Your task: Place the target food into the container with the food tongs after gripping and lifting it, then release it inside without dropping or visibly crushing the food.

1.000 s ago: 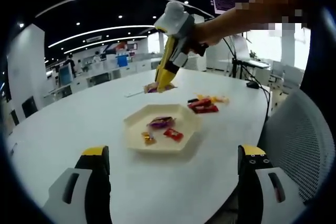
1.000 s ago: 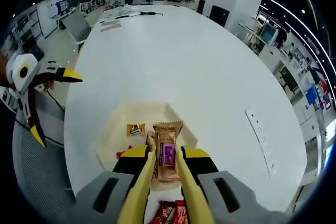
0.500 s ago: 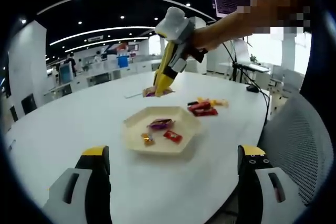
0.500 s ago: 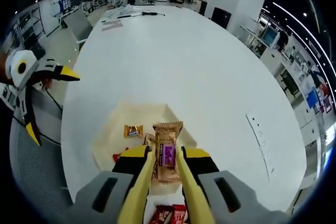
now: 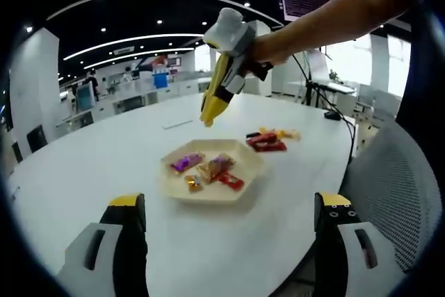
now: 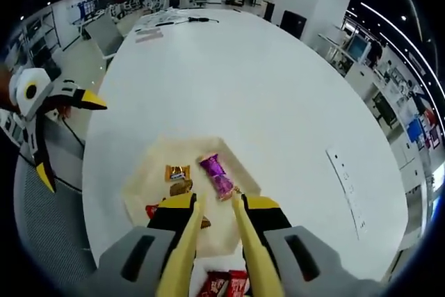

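Right gripper [image 6: 212, 206] hovering over the cream tray [image 6: 142, 189], jaws released and gripping nothing. Lying just ahead of the jaw tips, inside the tray: a purple-wrapped snack [image 6: 216, 175]. Sitting just left of it, off the left jaw tip: a small orange packet [image 6: 176, 172] and a brown piece [image 6: 181, 187]. Peeking out below the jaws, nearer the camera: red wrappers [image 6: 224, 283] on the white bench [image 6: 264, 88].

Left gripper [image 5: 229, 203] hanging low over the bench edge, jaws spread wide apart, grasping nothing. Resting between and beyond those jaws: the tray [image 5: 243, 184], holding the purple snack [image 5: 186, 163], a brown-wrapped bar [image 5: 213, 167], a red packet [image 5: 229, 181] and the orange packet [image 5: 191, 183]. Lying past the tray, toward the right jaw's side: a small pile of red and yellow wrappers [image 5: 270, 140]. Pointing down above the tray's far side: the right gripper [image 5: 210, 113], held in a hand [image 5: 268, 46].
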A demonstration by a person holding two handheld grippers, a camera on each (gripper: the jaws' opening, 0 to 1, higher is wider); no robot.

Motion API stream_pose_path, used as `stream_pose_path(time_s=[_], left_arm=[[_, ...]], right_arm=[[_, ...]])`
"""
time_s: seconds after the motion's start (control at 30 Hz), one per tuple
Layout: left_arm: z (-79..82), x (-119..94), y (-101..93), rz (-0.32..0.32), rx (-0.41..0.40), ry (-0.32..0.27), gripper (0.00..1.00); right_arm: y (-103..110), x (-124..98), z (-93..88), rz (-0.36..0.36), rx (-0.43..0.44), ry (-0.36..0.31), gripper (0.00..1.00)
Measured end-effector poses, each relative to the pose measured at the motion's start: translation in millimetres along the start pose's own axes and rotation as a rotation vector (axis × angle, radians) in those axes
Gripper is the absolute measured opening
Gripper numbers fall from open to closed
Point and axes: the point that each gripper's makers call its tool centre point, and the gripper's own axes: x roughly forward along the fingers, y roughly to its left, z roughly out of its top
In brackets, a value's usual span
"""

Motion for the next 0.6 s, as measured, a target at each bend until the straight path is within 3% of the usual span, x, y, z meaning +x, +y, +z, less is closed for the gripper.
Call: stream_pose_path(time_s=[0.37, 0.6], left_arm=[[-2.2, 1, -2.7, -0.011, 0.002, 0.011, 0.98], [-1.0, 1, -5.4, -0.021, 0.005, 0.01, 0.98]], right_arm=[[-9, -18, -11.0, -0.02, 0.015, -0.019, 0.26], [-21, -42, -43.8, -0.058, 0.056, -0.023, 0.26]])
